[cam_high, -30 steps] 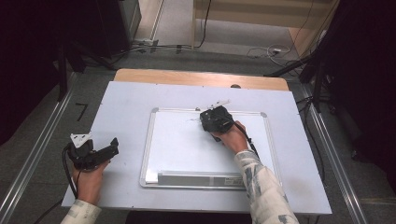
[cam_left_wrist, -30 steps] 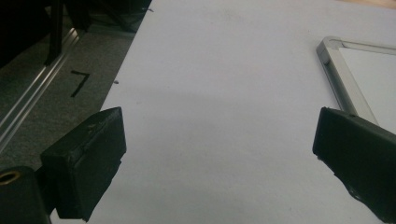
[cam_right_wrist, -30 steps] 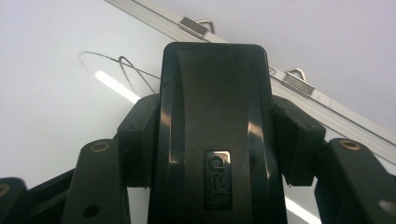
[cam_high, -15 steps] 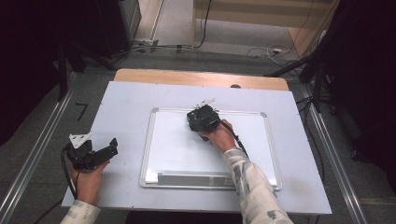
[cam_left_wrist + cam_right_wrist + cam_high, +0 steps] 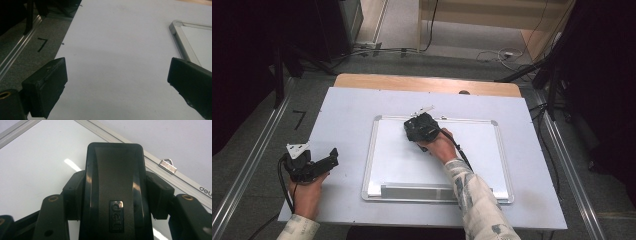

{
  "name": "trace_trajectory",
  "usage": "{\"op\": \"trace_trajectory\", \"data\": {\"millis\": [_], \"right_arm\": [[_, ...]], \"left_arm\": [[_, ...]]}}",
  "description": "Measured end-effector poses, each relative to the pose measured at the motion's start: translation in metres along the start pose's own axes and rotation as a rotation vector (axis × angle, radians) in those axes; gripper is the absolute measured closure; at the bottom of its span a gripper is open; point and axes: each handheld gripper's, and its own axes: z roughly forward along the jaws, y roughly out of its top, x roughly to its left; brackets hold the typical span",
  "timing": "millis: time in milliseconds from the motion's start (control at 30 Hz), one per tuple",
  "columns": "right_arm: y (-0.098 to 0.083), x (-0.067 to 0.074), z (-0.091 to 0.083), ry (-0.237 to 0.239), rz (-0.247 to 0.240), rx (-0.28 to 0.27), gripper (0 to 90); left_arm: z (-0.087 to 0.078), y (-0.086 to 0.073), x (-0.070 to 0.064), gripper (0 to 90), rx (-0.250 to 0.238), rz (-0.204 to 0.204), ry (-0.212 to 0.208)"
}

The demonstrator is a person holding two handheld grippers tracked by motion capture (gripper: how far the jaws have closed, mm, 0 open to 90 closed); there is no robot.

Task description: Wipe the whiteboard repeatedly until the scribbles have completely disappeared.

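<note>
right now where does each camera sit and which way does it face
high view: above the person's side, looking forward and down at the table; both forearms show.
left gripper view: on the left hand-held gripper, over bare table; its open jaws show.
right gripper view: on the right hand-held gripper, clamping a black eraser.
Shared: all show the whiteboard.

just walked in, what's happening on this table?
A person is working a whiteboard with two handheld grippers. The right gripper is shut on a black whiteboard eraser, held on the board near its top edge. The left gripper rests open on the table, left of the board, holding nothing.
</note>
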Motion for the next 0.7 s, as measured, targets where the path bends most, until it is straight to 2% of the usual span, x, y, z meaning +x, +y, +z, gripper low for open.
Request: {"op": "trace_trajectory", "data": {"millis": [167, 700], "right_arm": [[-0.001, -0.003, -0.001, -0.004, 0.012, 0.008, 38.7], [-0.025, -0.046, -0.020, -0.067, 0.080, 0.022, 38.4]], "left_arm": [[-0.001, -0.001, 0.002, 2.8, -0.002, -0.006, 0.003], [-0.001, -0.001, 0.002, 2.8, -0.001, -0.002, 0.007]]}}
